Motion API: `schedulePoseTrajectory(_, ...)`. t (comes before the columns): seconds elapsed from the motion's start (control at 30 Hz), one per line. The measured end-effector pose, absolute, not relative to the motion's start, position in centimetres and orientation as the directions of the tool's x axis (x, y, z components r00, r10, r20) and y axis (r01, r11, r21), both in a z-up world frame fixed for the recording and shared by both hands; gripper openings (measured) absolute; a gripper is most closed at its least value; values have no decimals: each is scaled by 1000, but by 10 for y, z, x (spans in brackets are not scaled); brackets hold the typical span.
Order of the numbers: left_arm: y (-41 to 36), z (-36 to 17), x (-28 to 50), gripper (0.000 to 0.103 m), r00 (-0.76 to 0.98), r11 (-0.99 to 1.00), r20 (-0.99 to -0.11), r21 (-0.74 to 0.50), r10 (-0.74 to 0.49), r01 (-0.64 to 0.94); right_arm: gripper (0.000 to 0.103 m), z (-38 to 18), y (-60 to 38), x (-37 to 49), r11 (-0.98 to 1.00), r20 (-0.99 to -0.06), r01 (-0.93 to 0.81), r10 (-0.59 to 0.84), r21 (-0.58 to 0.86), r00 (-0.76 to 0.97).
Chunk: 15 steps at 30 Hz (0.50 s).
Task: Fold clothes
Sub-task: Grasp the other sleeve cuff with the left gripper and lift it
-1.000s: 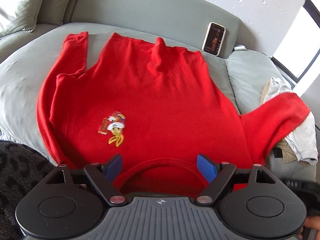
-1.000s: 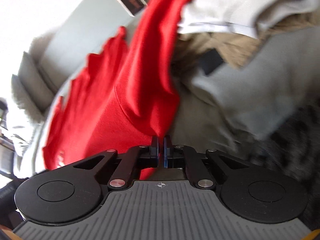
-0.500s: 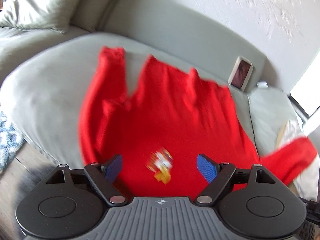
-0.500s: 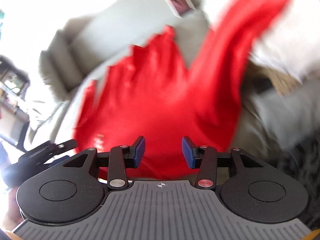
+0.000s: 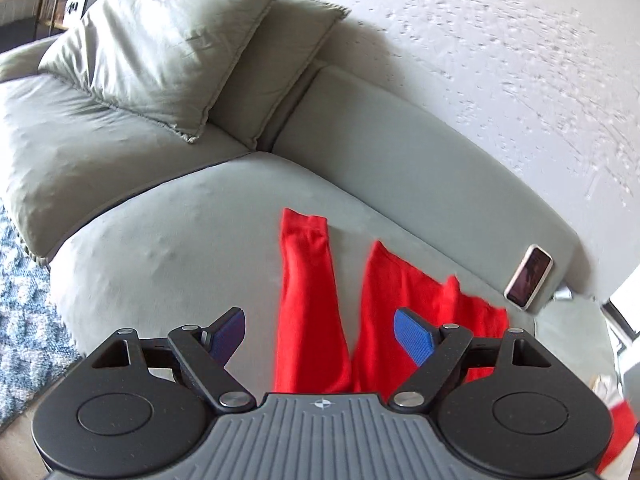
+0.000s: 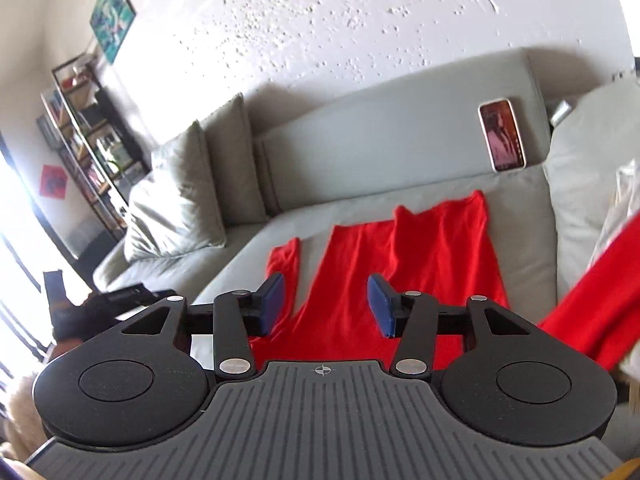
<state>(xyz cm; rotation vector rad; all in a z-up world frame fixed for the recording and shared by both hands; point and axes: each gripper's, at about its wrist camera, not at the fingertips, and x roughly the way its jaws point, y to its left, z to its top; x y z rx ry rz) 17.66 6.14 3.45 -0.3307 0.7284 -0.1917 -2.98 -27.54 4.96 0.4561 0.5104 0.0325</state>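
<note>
Left wrist view shows a grey pillow at far left, leaning on the back of the grey sofa. The red sweater lies flat on the sofa seat, bright and plain, with one sleeve stretched straight beside the body, a strip of grey showing between them. The left gripper hovers over it, its blue fingers spread wide with nothing in them. A phone leans against the backrest at right.

Right wrist view, from the left: shelves, then the sweater spread on the seat. The right gripper has its fingers opening, empty. At far right, another red sleeve drapes over pale clothing.
</note>
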Motion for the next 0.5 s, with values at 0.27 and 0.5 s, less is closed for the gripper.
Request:
schedulePoseTrajectory(0.27, 64, -3, 248, 80, 694, 938, -671, -346, -260, 17, 53, -12, -267, 38, 881, -590, 152, 164, 448, 791)
schedulePoseTrajectory(0.5, 63, -31, 322, 76, 673, 917, -679, -398, -293, -1, 53, -58, -271, 71, 865, -662, 201, 182, 459, 727)
